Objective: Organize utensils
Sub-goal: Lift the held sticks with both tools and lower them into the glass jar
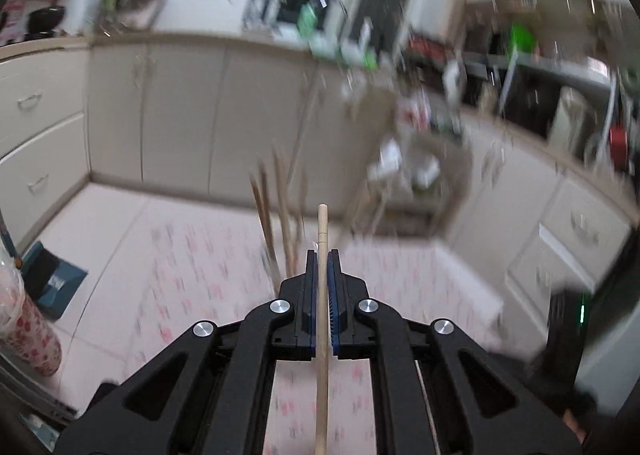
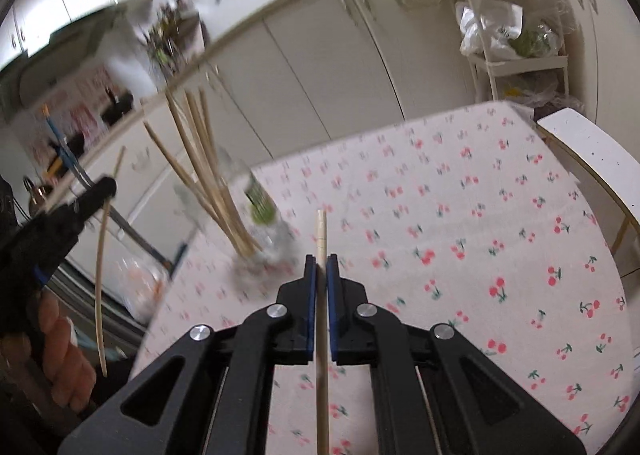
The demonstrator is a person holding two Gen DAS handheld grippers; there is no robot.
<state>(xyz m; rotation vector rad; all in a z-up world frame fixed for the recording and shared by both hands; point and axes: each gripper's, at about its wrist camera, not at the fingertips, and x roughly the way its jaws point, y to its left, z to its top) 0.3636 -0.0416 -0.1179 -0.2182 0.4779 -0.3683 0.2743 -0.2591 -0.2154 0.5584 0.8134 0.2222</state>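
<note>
In the left wrist view my left gripper (image 1: 322, 255) is shut on a pale wooden chopstick (image 1: 321, 227) that lies along its fingers, tip forward. Ahead of it several more chopsticks (image 1: 276, 215) stand blurred. In the right wrist view my right gripper (image 2: 321, 259) is likewise shut on its own chopstick (image 2: 321, 231) above the cherry-print tablecloth (image 2: 460, 215). To its front left a clear glass holder (image 2: 276, 239) holds several chopsticks (image 2: 200, 159) that lean left. At the far left edge the left gripper (image 2: 105, 187) appears with its chopstick (image 2: 98, 295) hanging through it.
Cream kitchen cabinets (image 2: 320, 55) run behind the table. A white trolley (image 2: 516, 63) with plastic bags stands at the back right and a white bench (image 2: 592, 159) beside the table's right edge. A patterned tumbler (image 1: 32, 335) and a blue box (image 1: 52, 283) show at the left.
</note>
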